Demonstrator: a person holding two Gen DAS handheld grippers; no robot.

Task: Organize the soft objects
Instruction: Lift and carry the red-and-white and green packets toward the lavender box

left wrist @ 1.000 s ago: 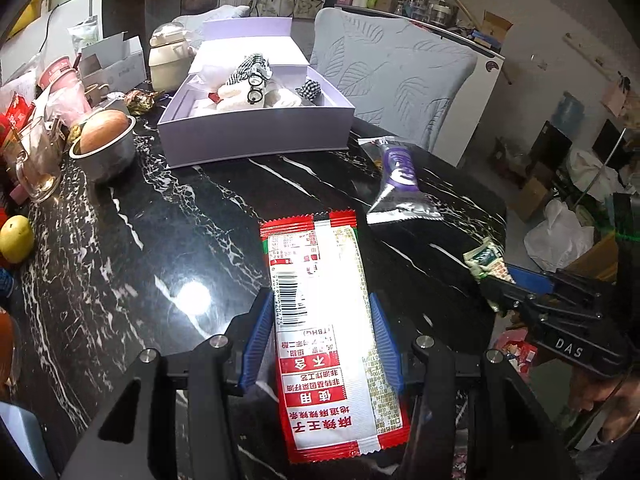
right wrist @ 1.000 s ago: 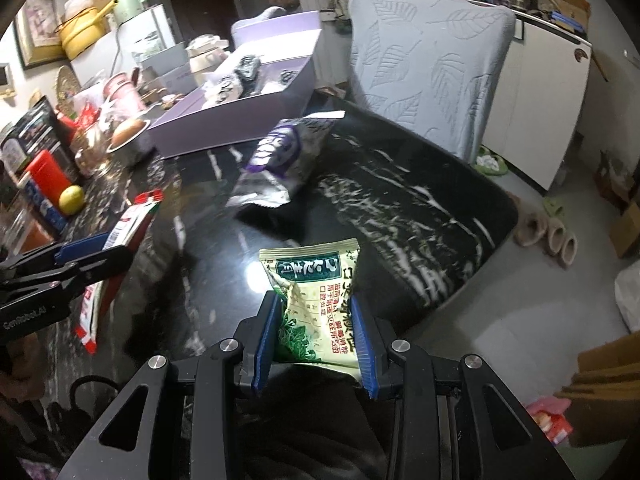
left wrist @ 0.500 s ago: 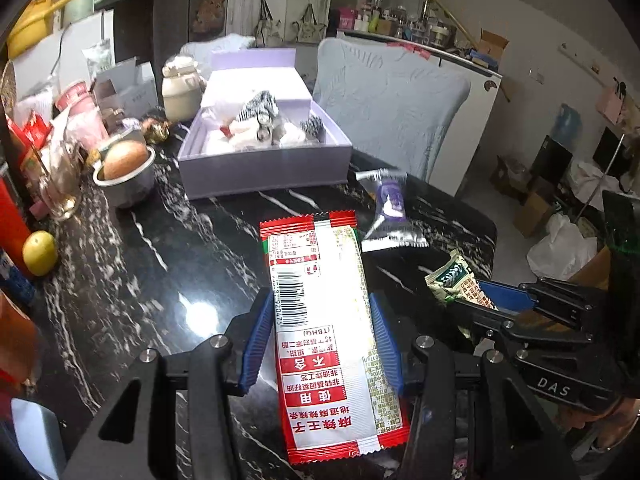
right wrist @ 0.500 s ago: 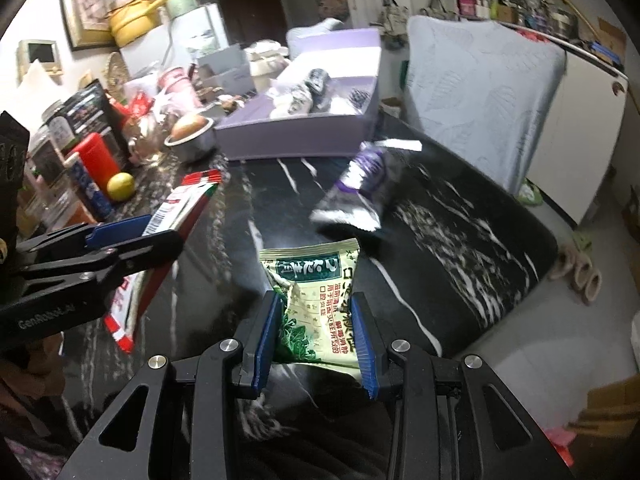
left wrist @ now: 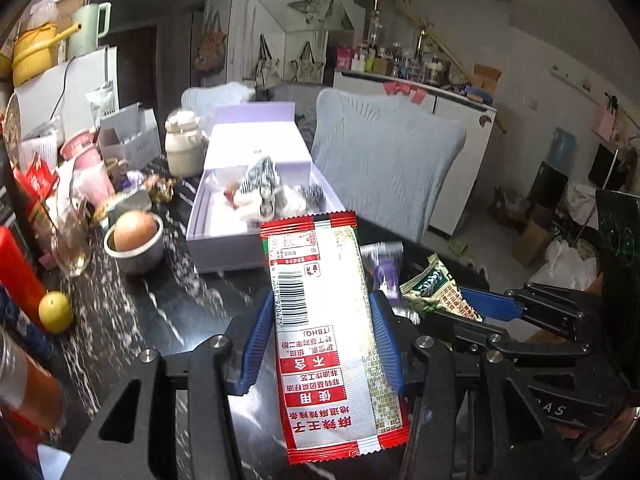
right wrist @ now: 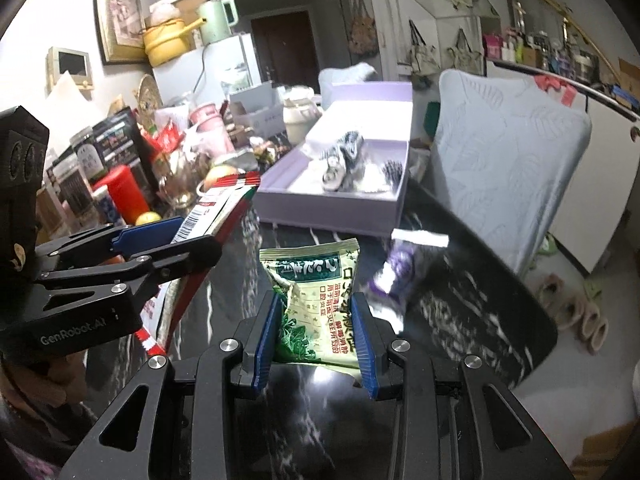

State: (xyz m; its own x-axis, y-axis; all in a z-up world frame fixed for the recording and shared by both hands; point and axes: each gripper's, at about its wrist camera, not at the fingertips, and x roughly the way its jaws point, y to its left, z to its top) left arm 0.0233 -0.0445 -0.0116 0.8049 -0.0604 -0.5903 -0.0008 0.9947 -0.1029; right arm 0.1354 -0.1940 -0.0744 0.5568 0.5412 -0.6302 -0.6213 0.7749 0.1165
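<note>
The left claw [left wrist: 322, 344] pinches a long red-and-white snack packet [left wrist: 326, 332] at frame centre; the right claw [right wrist: 316, 330] clamps a green seaweed packet [right wrist: 316, 292]. Both hang above the black marble counter [left wrist: 160, 312]. Slick film could slip free short of the lilac box [left wrist: 236, 240].

Black marble-patterned tabletop [right wrist: 472, 304] with white veining, glossy, reflecting an overhead light. Pale blue leaf-embossed chair cover [left wrist: 384, 168] on the chair at the far edge. Behind it, a white low cabinet [left wrist: 460, 120] carrying bottles and jars. White walls; a gilt-framed picture [right wrist: 120, 20] hangs on the left wall. White refrigerator [right wrist: 224, 64] topped by a yellow pot and mint-green jug. Dark brown door [right wrist: 288, 52] beyond. Light grey floor [right wrist: 600, 368] with pink slippers.
</note>
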